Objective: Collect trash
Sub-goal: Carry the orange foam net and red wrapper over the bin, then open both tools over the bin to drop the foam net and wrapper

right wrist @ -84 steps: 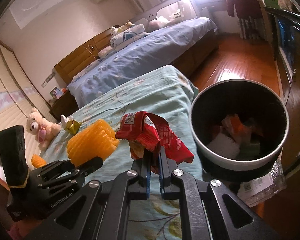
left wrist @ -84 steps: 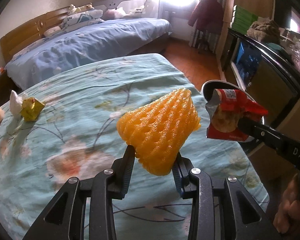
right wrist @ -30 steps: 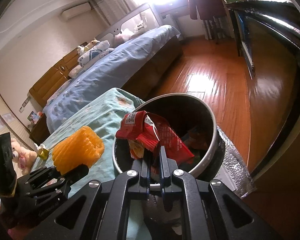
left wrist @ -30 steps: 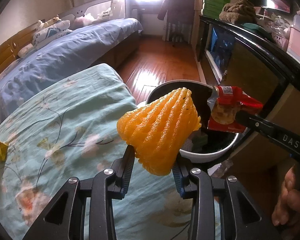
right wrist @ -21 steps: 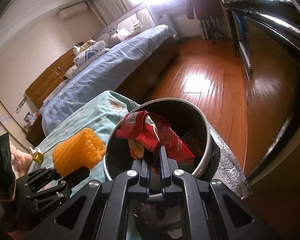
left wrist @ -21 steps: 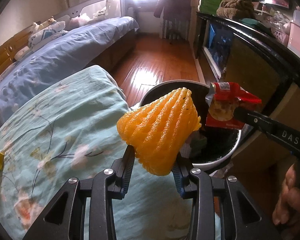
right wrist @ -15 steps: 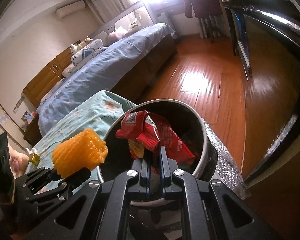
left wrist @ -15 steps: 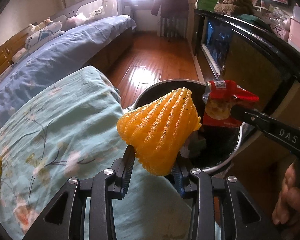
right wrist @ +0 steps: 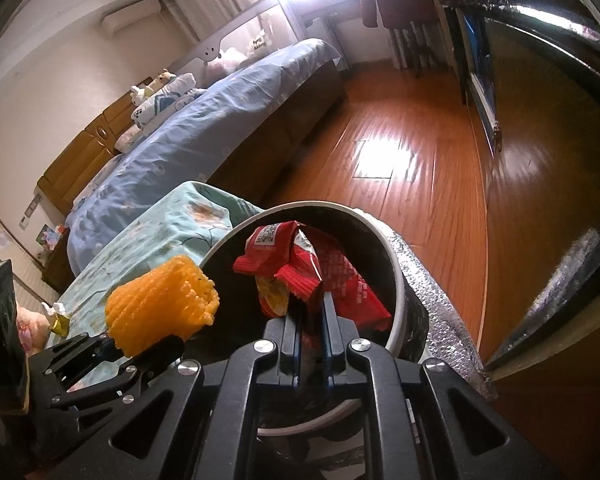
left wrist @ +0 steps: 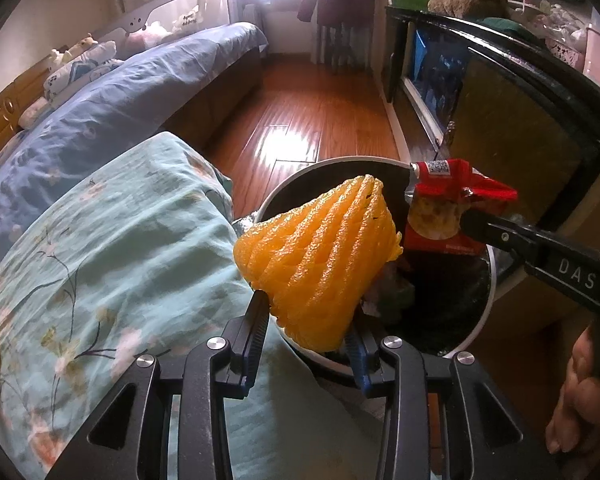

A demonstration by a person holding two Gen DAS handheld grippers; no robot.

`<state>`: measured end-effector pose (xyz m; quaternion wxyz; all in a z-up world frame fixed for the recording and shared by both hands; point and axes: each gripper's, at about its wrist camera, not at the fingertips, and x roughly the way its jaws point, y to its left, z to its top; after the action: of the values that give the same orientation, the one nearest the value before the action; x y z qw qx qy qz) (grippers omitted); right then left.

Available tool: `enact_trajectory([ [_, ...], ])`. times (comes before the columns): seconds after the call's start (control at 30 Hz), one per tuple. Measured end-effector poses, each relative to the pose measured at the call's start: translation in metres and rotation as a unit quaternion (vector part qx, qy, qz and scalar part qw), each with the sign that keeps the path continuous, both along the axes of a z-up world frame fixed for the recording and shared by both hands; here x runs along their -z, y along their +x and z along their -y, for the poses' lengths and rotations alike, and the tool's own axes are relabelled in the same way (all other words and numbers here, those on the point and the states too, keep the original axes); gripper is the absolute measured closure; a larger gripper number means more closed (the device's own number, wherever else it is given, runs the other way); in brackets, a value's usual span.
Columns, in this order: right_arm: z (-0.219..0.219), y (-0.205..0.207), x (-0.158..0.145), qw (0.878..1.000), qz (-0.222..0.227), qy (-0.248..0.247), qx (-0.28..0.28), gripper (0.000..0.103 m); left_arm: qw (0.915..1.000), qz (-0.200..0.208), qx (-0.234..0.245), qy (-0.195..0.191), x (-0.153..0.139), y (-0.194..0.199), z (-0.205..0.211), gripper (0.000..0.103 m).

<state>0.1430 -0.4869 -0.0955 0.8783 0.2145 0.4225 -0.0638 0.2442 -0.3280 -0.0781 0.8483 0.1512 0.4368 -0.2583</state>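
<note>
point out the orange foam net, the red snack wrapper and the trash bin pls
orange foam net (left wrist: 320, 256): left wrist view, middle of its ribbed side.
red snack wrapper (right wrist: 340, 280): right wrist view, red printed panel above the jaws.
trash bin (right wrist: 396, 276): right wrist view, white rim on the right side.

Both loads now over the open trash bin instead of over the teal floral bedspread.

A teal floral bedspread covers the near bed. Beyond it lies a blue quilt on another bed with a wooden headboard. Sunlight glares on the wood floor. A dark cabinet lines the right wall.
</note>
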Motion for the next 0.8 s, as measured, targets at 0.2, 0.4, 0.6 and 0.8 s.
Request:
enact_trajectory([
  [0.2,0.003,0.005,0.003,1.000,-0.008,0.003,-0.001,0.093,1.0000,-0.001,0.004,0.004,0.001,0.002,0.007,0.066],
  [0.4,0.004,0.008,0.002,1.000,-0.007,0.007,-0.002,0.093,0.9999,-0.001,0.010,0.007,0.002,0.004,0.012,0.065],
  [0.6,0.005,0.009,0.002,1.000,-0.008,0.007,-0.003,0.093,0.9999,0.002,0.013,0.006,0.001,0.003,0.013,0.064],
  [0.8,0.009,0.011,0.003,1.000,-0.016,0.016,0.000,0.087,0.9999,-0.004,0.011,0.003,0.000,0.004,0.010,0.051],
])
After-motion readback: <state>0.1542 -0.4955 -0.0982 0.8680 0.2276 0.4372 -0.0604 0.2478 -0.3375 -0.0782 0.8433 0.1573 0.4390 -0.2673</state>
